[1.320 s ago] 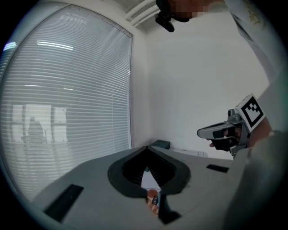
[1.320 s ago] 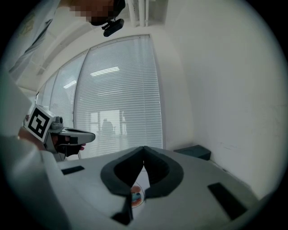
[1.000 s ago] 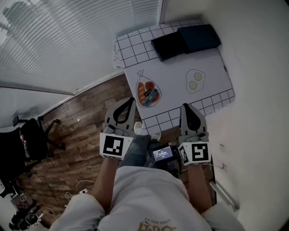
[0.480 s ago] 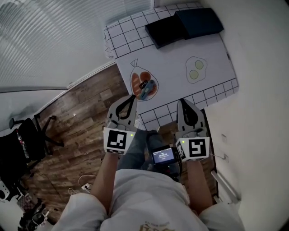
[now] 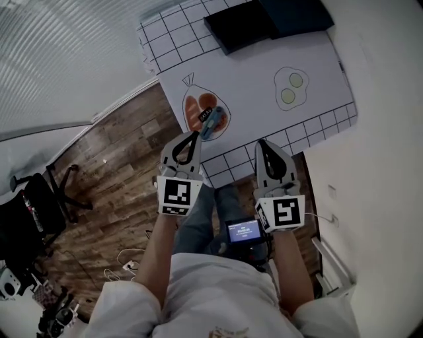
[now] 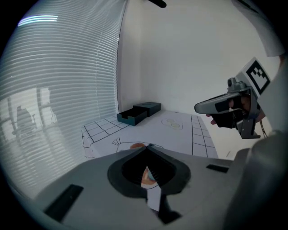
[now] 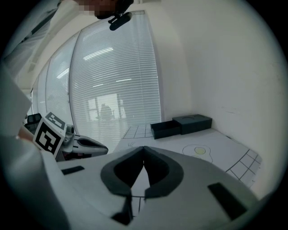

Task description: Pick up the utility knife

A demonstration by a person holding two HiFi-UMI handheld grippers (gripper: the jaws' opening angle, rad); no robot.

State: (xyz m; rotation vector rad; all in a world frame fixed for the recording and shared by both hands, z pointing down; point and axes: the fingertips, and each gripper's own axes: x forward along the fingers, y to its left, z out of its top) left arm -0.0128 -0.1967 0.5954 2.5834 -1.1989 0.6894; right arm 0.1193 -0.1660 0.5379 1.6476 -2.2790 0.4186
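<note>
The utility knife, blue and black, lies on an orange bag-shaped drawing near the left edge of a white table sheet. My left gripper hangs just short of that drawing, jaws shut and empty. In the left gripper view a bit of the orange drawing peeks over the shut tips of the left gripper. My right gripper is over the table's near gridded edge, also shut with nothing held; in its own view the right gripper has its tips together.
A dark open box and a darker lid or box sit at the table's far end. A fried-egg drawing is on the right half. Wood floor, a black chair and window blinds are on the left.
Both grippers have sunk and come nearer the table's near edge; the left one has closed in on the orange drawing. Both stay shut.
</note>
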